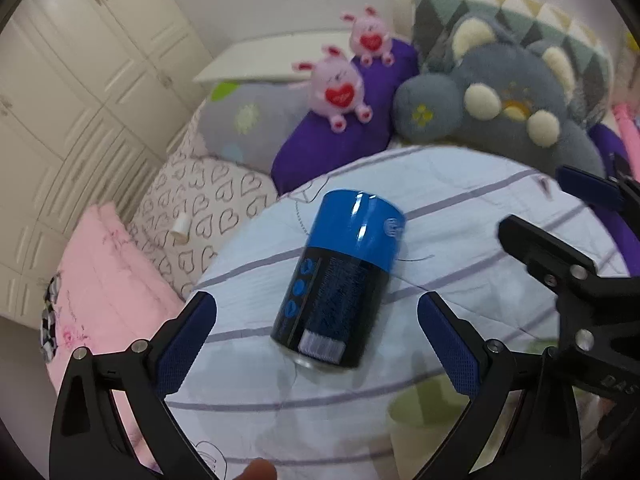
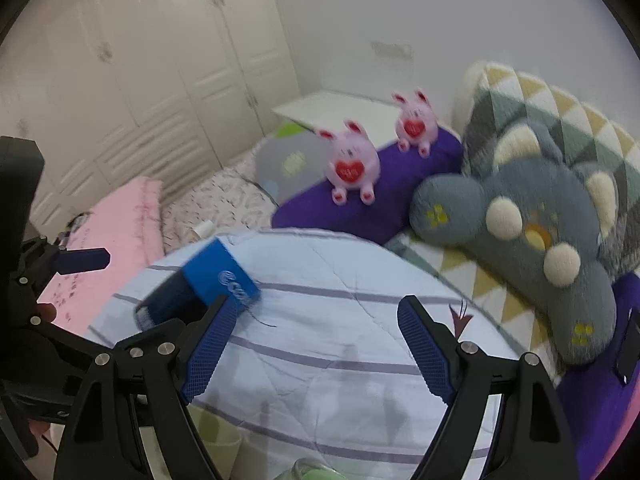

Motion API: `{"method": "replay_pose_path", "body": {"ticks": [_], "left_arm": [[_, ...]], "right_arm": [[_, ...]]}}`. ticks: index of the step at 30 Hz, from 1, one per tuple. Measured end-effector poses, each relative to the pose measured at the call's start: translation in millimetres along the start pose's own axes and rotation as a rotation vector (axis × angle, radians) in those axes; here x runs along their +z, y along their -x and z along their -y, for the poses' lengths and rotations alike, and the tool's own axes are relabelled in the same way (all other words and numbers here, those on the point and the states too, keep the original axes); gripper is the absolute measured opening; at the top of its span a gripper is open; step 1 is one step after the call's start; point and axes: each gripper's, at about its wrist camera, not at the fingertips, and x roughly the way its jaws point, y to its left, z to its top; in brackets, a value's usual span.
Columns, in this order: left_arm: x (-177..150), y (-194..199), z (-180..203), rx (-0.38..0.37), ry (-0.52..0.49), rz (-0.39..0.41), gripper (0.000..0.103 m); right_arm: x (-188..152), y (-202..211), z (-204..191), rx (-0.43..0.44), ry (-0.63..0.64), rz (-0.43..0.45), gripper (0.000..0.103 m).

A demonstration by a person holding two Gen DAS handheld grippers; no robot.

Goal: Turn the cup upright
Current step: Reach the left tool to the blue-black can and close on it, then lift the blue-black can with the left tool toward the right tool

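The cup (image 1: 340,276), blue at its far end and black at its near end, lies on its side on a pale blue striped quilt (image 1: 460,208). My left gripper (image 1: 316,316) is open, its fingers on either side of the cup's near end without touching it. In the right wrist view the cup (image 2: 208,288) lies at the left, partly hidden behind my left finger. My right gripper (image 2: 316,320) is open and empty, just right of the cup. The right gripper also shows in the left wrist view (image 1: 560,208) at the right edge.
A grey plush toy (image 1: 500,108), two pink plush toys (image 1: 340,88) on a purple pillow (image 1: 344,136), a heart-print pillow (image 1: 200,208) and a pink quilt (image 1: 104,272) surround the striped quilt. White wardrobe doors (image 1: 80,80) stand at the left.
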Motion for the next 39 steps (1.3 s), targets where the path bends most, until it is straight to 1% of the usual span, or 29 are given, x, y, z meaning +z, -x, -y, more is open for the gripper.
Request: {"method": "replay_pose_path", "body": {"ticks": [5,6,8,10,13,19,22,29,35,39], "left_arm": [[3,-25,-1,-0.004,-0.008,-0.050,0.102],[3,-31,-1,-0.010,-0.007,-0.067,0.100],[4,-40,-2,-0.029,-0.002,-0.098,0.091],[5,-46,-1,-0.055,0.000,-0.120,0.079],[7,-49,0,-0.059,0.000,-0.125,0.072],[10,-51,3,-0.051,0.011,-0.109,0.071],[9,-48,0,-0.058,0.027,-0.103,0.071],[-1,-34,-6,-0.051,0.061,-0.096,0.071],[-8,-16,-13,-0.048,0.101,-0.071,0.071],[-14,12,-19,-0.024,0.128,-0.037,0.071]], "right_arm": [[0,-22,4,-0.022,-0.027,-0.069,0.084],[0,-23,4,-0.015,-0.026,-0.082,0.084],[1,-24,3,-0.004,-0.018,-0.092,0.084],[1,-23,1,-0.012,-0.008,-0.097,0.084],[0,-25,-2,-0.011,0.007,-0.111,0.084],[-1,-29,-2,-0.005,0.008,-0.135,0.084],[-2,-28,-2,0.000,0.013,-0.140,0.084],[-6,-22,-7,0.023,0.037,-0.142,0.084],[-9,-12,-13,0.050,0.056,-0.140,0.084],[-7,2,-18,0.071,0.066,-0.128,0.084]]}}
